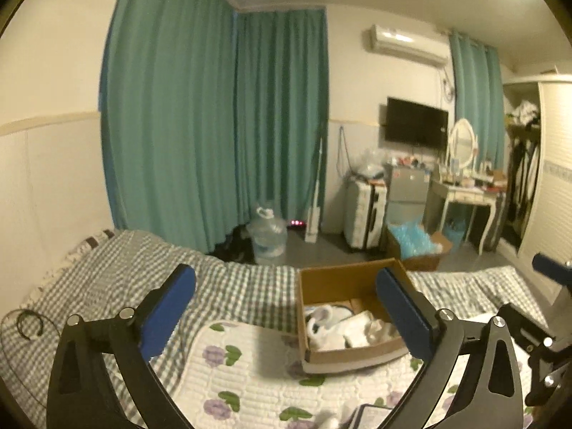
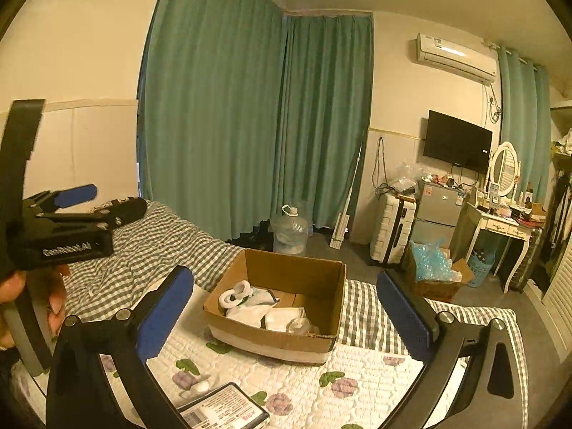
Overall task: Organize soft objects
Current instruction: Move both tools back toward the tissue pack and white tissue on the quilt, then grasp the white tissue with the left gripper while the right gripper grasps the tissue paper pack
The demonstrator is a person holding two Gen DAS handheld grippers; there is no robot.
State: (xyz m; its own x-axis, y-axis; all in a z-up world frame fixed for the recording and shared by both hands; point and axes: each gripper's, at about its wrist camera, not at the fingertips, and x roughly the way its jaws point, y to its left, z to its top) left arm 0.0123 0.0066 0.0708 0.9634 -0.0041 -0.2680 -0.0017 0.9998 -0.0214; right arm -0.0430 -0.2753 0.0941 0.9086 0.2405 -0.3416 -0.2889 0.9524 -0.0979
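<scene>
Both the left hand-held gripper [image 1: 286, 316] and the right hand-held gripper [image 2: 286, 316] are hovering wide open and empty above the bed [image 2: 150, 250]. The white soft objects [image 2: 264, 309] are lying in the cardboard box [image 2: 293, 268] mid-bed on the floral pad [image 2: 357, 368]. I'd guess they're between pickups; next means reaching for the small white piece [image 2: 202, 386] near the bed's front edge.

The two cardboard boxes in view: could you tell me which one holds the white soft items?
The box on the bed, holding white soft items. The box on the floor holds blue plastic packaging instead.
</scene>
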